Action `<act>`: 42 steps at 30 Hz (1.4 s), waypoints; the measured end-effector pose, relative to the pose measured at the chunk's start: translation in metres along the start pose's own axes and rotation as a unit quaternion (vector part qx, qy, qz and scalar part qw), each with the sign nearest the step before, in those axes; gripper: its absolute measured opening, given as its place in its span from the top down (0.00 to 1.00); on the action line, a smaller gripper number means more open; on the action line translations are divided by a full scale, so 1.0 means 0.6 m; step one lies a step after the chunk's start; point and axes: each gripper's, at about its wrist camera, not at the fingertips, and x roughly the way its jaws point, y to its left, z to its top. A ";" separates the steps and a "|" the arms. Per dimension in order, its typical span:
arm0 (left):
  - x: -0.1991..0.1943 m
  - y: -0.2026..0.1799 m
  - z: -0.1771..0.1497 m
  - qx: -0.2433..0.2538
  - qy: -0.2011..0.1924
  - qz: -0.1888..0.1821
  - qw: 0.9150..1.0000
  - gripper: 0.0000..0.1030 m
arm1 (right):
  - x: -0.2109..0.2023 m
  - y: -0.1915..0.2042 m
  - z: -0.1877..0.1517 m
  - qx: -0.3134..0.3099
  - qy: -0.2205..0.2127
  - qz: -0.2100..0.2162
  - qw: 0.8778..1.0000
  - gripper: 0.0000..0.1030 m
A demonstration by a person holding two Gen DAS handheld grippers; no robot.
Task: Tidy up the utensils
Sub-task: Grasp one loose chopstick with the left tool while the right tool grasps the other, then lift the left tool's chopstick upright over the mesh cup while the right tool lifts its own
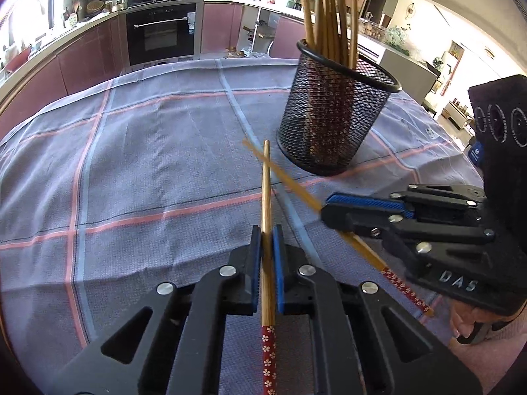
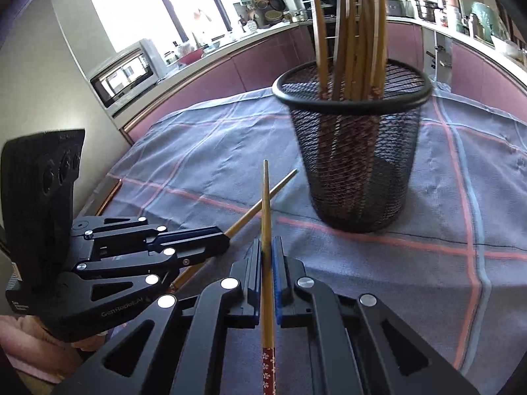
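Two tools, left tool (image 1: pixel 266 242) and right tool (image 2: pixel 267 256), each clamp a red-handled bamboo chopstick (image 1: pixel 266 197); next I lift both into the black mesh cup (image 1: pixel 332 112).

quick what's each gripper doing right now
Left gripper: closed on a chopstick.
Right gripper: closed on another chopstick.

We see a plaid tablecloth (image 1: pixel 131 171) in grey with pink and blue lines. Behind it stand maroon kitchen cabinets (image 1: pixel 85 56), a built-in black oven (image 1: pixel 161 34), a microwave (image 2: pixel 123 75) on the counter and a bright window (image 2: pixel 148 3).
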 end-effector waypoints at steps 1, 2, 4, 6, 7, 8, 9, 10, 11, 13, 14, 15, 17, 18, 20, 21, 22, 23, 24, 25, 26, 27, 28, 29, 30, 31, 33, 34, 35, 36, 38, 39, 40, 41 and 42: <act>0.001 -0.001 0.000 0.003 0.001 0.001 1.000 0.92 | 0.003 0.001 0.000 -0.004 0.005 -0.001 1.000 0.95; 0.003 -0.001 0.000 0.004 0.004 0.003 1.000 0.92 | 0.005 0.003 0.000 -0.006 0.008 -0.003 1.000 0.94; 0.006 -0.001 0.001 0.006 0.008 0.000 1.000 0.92 | 0.010 0.004 -0.001 -0.010 0.013 -0.009 1.000 0.92; 0.008 0.000 0.003 0.007 0.009 -0.001 1.000 0.92 | 0.014 0.004 -0.001 -0.012 0.015 -0.013 1.000 0.92; 0.010 0.000 0.004 0.009 0.010 -0.001 1.000 0.92 | 0.014 0.005 -0.002 -0.013 0.015 -0.013 1.000 0.91; 0.012 -0.001 0.005 0.011 0.011 -0.001 1.000 0.92 | 0.015 0.005 -0.003 -0.015 0.015 -0.013 1.000 0.91; 0.013 -0.001 0.005 0.011 0.011 -0.001 1.000 0.92 | 0.016 0.006 -0.002 -0.017 0.015 -0.014 1.000 0.91; 0.014 -0.002 0.006 0.011 0.010 -0.001 1.000 0.92 | 0.016 0.007 -0.002 -0.019 0.015 -0.015 1.000 0.91; 0.015 -0.002 0.007 0.011 0.010 0.001 1.000 0.92 | 0.017 0.007 -0.002 -0.021 0.014 -0.017 1.000 0.93; 0.016 -0.002 0.009 0.006 0.008 0.005 1.000 0.92 | 0.017 0.007 -0.002 -0.022 0.013 -0.018 1.000 0.94; 0.015 -0.004 0.009 0.007 0.006 0.007 1.000 0.92 | 0.016 0.006 -0.002 -0.021 0.012 -0.017 1.000 0.94; 0.014 -0.005 0.009 0.006 0.004 0.008 1.000 0.93 | 0.014 0.004 -0.002 -0.019 0.009 -0.018 1.000 0.94; 0.011 -0.005 0.008 0.006 0.002 0.008 1.000 0.93 | 0.006 0.003 -0.001 -0.018 0.002 -0.014 1.000 0.94; 0.008 -0.004 0.009 0.004 0.000 0.008 1.000 0.93 | 0.001 0.003 0.000 -0.019 -0.003 -0.011 1.000 0.94; 0.001 -0.003 0.011 0.003 -0.005 0.005 1.000 0.93 | -0.008 0.006 0.002 -0.023 -0.011 -0.005 1.000 0.94; -0.003 -0.003 0.012 0.002 -0.007 0.003 1.000 0.93 | -0.013 0.008 0.004 -0.025 -0.016 -0.002 1.000 0.94; -0.007 -0.003 0.012 0.002 -0.010 0.002 1.000 0.93 | -0.017 0.010 0.005 -0.027 -0.019 -0.001 0.999 0.94; -0.012 -0.003 0.014 0.001 -0.014 0.000 1.000 0.93 | -0.022 0.012 0.006 -0.028 -0.024 0.002 0.999 0.94; -0.017 -0.003 0.015 0.000 -0.018 -0.002 1.000 0.93 | -0.026 0.013 0.007 -0.029 -0.028 0.005 0.999 0.94; -0.022 -0.004 0.017 0.000 -0.021 -0.005 1.000 0.93 | -0.031 0.015 0.009 -0.030 -0.032 0.007 0.999 0.94; -0.027 -0.005 0.018 0.000 -0.025 -0.007 1.000 0.93 | -0.034 0.017 0.010 -0.031 -0.035 0.009 0.999 0.94; -0.031 -0.007 0.020 0.000 -0.027 -0.009 1.000 0.93 | -0.038 0.019 0.012 -0.032 -0.039 0.010 0.999 0.94; -0.034 -0.008 0.022 -0.001 -0.030 -0.011 0.999 0.93 | -0.042 0.021 0.013 -0.034 -0.043 0.011 0.998 0.94; -0.039 -0.009 0.023 -0.001 -0.033 -0.014 0.999 0.93 | -0.048 0.021 0.014 -0.034 -0.046 0.012 0.998 0.94; -0.042 -0.010 0.025 -0.001 -0.035 -0.016 0.999 0.93 | -0.053 0.020 0.015 -0.034 -0.051 0.014 0.998 0.94; -0.047 -0.011 0.026 -0.001 -0.038 -0.017 0.999 0.93 | -0.058 0.021 0.016 -0.034 -0.055 0.015 0.998 0.94; -0.055 -0.013 0.028 -0.002 -0.043 -0.022 0.999 0.93 | -0.066 0.022 0.018 -0.036 -0.062 0.017 0.997 0.94; -0.059 -0.013 0.029 -0.002 -0.046 -0.023 0.999 0.93 | -0.071 0.021 0.019 -0.035 -0.066 0.017 0.997 0.94; -0.063 -0.013 0.031 -0.003 -0.048 -0.025 0.999 0.93 | -0.075 0.022 0.020 -0.035 -0.069 0.018 0.997 0.94; -0.067 -0.012 0.032 -0.004 -0.051 -0.028 0.998 0.93 | -0.079 0.022 0.021 -0.035 -0.072 0.020 0.997 0.94; -0.076 -0.011 0.034 -0.007 -0.056 -0.035 0.998 0.93 | -0.088 0.023 0.022 -0.035 -0.079 0.020 0.996 0.94; -0.080 -0.010 0.035 -0.008 -0.059 -0.039 0.997 0.93 | -0.092 0.023 0.023 -0.035 -0.083 0.020 0.996 0.94; -0.084 -0.009 0.035 -0.009 -0.061 -0.042 0.997 0.93 | -0.095 0.022 0.024 -0.033 -0.086 0.022 0.996 0.94; -0.089 -0.009 0.036 -0.009 -0.064 -0.045 0.997 0.93 | -0.099 0.020 0.025 -0.031 -0.089 0.023 0.995 0.94; -0.093 -0.009 0.037 -0.010 -0.066 -0.048 0.997 0.93 | -0.102 0.019 0.026 -0.030 -0.092 0.023 0.995 0.94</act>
